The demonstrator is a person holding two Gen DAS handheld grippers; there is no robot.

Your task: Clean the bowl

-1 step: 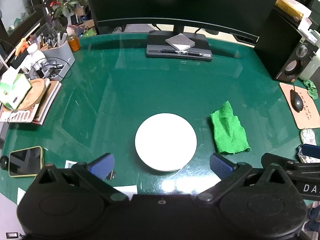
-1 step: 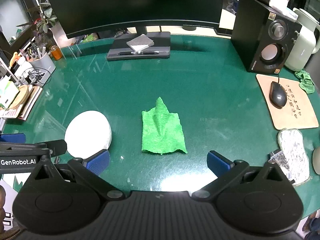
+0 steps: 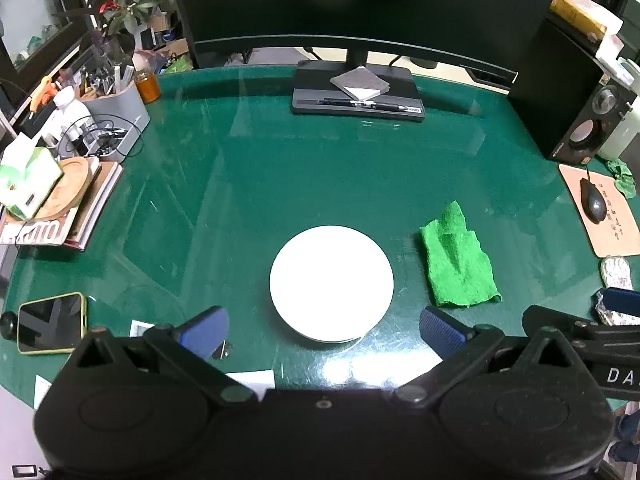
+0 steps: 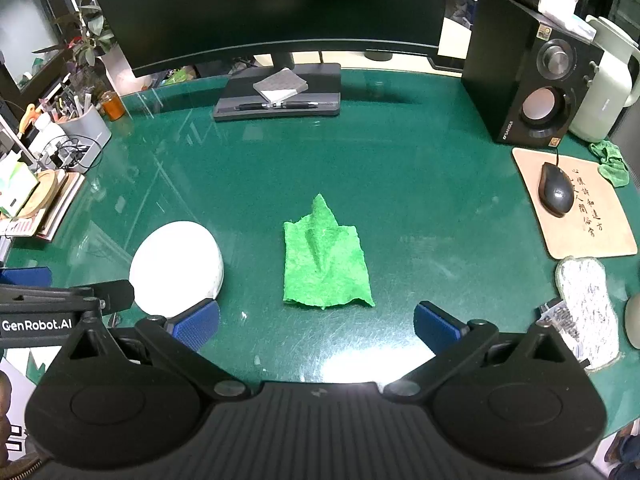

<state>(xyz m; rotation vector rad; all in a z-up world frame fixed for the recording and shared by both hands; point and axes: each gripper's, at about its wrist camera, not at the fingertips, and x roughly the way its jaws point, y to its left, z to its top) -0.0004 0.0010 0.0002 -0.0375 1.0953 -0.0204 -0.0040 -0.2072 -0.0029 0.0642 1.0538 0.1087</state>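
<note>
A white bowl (image 3: 331, 282) sits upside down on the green glass table, just ahead of my left gripper (image 3: 322, 330), which is open and empty with the bowl's near edge between its blue pads. The bowl also shows at the left of the right wrist view (image 4: 176, 266). A crumpled green cloth (image 4: 325, 262) lies flat ahead of my right gripper (image 4: 316, 326), which is open and empty. The cloth lies to the right of the bowl in the left wrist view (image 3: 460, 266), apart from it.
A monitor stand (image 3: 356, 92) with a notepad and pens is at the back. A speaker (image 4: 532, 76), jug and mouse (image 4: 555, 194) on its pad stand right. A phone (image 3: 52, 322), books, tissue box and pen holder (image 3: 116, 108) crowd the left. Foil lies at the right edge (image 4: 586, 300).
</note>
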